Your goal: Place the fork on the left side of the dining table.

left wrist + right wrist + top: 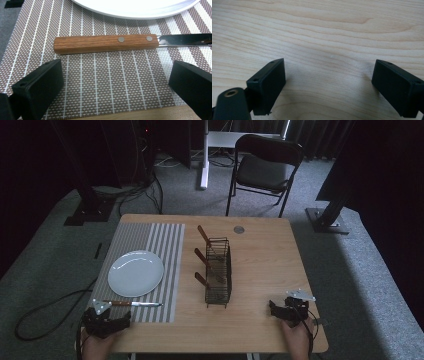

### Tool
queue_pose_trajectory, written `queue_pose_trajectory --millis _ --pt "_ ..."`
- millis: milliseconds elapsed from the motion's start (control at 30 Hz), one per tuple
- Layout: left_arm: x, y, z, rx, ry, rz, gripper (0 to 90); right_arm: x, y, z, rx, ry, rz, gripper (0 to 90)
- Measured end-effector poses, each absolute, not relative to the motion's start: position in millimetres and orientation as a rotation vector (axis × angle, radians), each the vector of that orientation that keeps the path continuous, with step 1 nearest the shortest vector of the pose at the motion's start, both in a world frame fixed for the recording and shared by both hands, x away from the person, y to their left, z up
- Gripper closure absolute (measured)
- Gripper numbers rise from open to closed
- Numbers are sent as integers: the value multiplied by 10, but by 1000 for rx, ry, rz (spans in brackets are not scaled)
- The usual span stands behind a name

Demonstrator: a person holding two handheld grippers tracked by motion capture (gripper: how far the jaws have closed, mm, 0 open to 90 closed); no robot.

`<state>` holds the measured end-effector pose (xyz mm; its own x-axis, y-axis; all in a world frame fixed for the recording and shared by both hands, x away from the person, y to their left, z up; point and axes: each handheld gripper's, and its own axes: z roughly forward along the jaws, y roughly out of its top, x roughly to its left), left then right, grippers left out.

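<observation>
A knife with a wooden handle (pixel 106 44) and a steel blade lies across the striped placemat (pixel 165 245) just below a white plate (pixel 136 273); in the high view the knife (pixel 131 303) sits near the mat's front edge. My left gripper (pixel 115 86) stands open just short of the handle, nothing between its jaws; from above the left gripper (pixel 105 320) rests at the table's front left. My right gripper (pixel 328 87) is open over bare wood, and in the high view the right gripper (pixel 290 310) sits at the front right.
A black wire basket (pixel 218 270) stands mid-table with three wooden-handled utensils (pixel 202 255) leaning out of its left side. A small round disc (pixel 239 229) lies near the far edge. A folding chair (pixel 265 167) stands beyond the table.
</observation>
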<state>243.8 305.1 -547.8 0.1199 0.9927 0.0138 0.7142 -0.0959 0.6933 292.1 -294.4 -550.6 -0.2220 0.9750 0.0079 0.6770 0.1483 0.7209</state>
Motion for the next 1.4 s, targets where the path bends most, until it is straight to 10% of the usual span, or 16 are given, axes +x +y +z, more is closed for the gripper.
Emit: queue_pose_trajectory --millis 1400 --pt "2435 2980 -5245 1938 1564 520 35 2915 -2945 -5506 1578 1960 843 115"
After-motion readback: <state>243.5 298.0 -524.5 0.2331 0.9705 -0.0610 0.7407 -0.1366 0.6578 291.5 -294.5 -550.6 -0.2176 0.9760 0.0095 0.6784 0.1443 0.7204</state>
